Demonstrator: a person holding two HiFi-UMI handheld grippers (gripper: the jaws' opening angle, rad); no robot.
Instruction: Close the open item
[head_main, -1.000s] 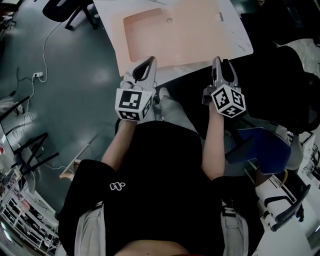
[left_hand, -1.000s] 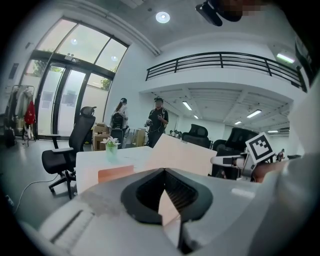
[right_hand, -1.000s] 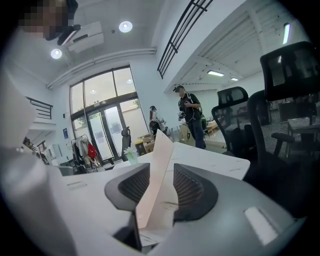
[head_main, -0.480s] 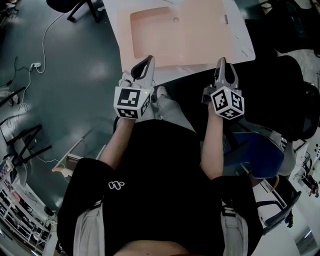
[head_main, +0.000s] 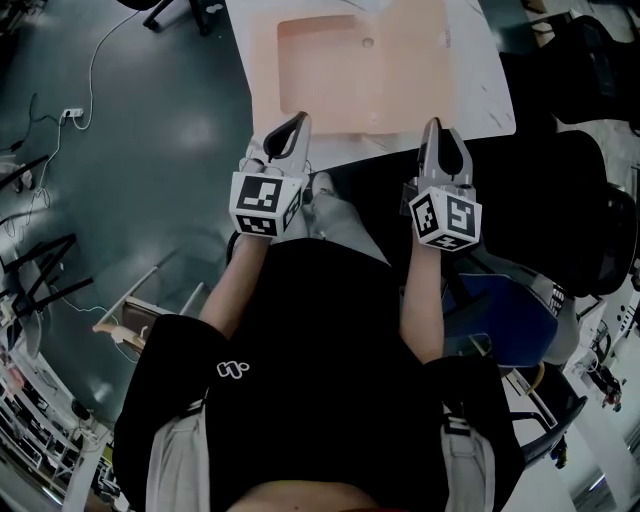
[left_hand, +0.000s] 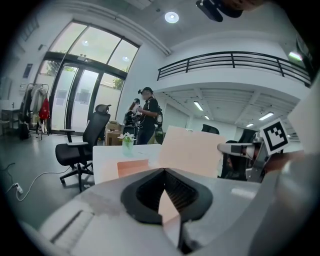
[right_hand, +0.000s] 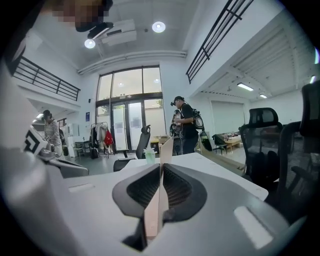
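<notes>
Right gripper (head_main: 436, 127) fingers (right_hand: 186, 189) closing on the edge of the upright lid (left_hand: 192, 150), pink box (head_main: 320, 62) open on the table (head_main: 490, 92), left gripper (head_main: 301, 120) pinched together, empty.

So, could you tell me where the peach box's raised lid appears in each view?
Head view: lid, upper middle, right of the box tray.
Left gripper view: lid, upright panel at centre.
Right gripper view: lid, edge-on at centre, right gripper closing its jaws on it.
Shared landmark: white table.
</notes>
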